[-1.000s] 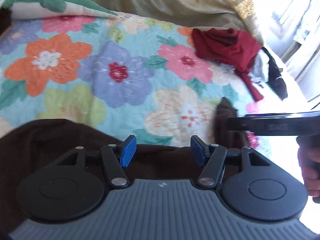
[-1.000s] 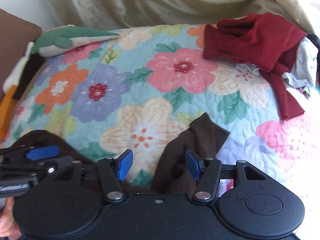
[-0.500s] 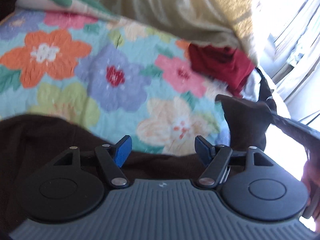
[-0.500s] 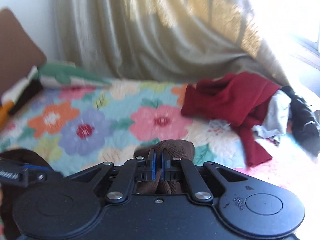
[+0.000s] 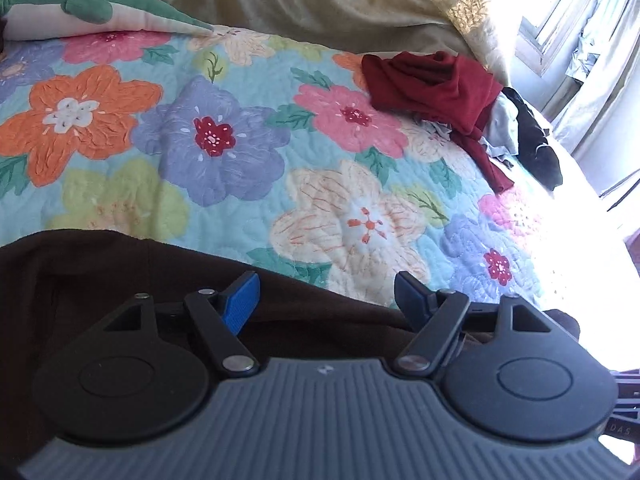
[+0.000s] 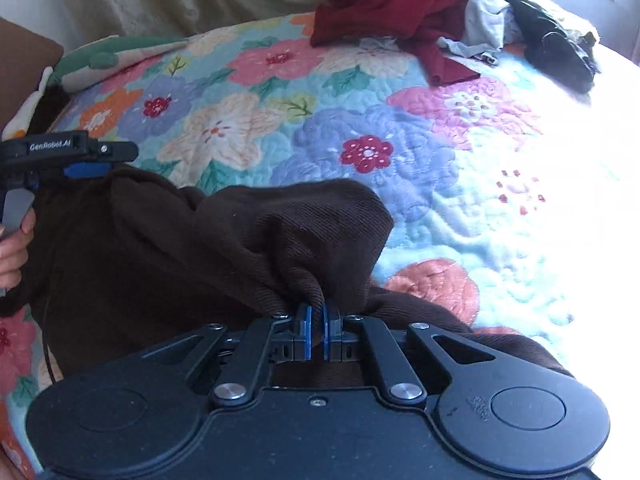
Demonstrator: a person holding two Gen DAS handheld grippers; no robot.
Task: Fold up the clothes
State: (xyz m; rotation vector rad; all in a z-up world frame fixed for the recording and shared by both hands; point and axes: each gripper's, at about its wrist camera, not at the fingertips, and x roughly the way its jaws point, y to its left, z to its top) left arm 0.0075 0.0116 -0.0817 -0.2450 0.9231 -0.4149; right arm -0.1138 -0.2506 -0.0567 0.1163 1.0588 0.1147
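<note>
1. A floral quilt [image 5: 224, 184] is covering the bed, its right side washing out in window glare so the pattern there is hard to read.
2. A dark brown garment [image 6: 168, 256] is lying across the near edge of the quilt; both gripper bodies are hiding its lower part, so its full shape cannot be made out.
3. A heap of unfolded clothes is sitting at the far corner: a red garment [image 5: 436, 88] on top, with a pale grey piece [image 6: 480, 28] and a black piece [image 6: 556, 52] partly tucked behind it.
4. The right gripper [image 6: 316, 334] is pinching a bunched fold of the brown garment, its blue pads nearly together with cloth between them, lifting the fabric into a hump.
5. The left gripper [image 5: 326, 300] is hovering over the brown garment's far edge with its blue fingers spread wide, holding nothing.
6. A hand [image 6: 14, 248] is gripping the left gripper's handle, cut off at the frame edge.
</note>
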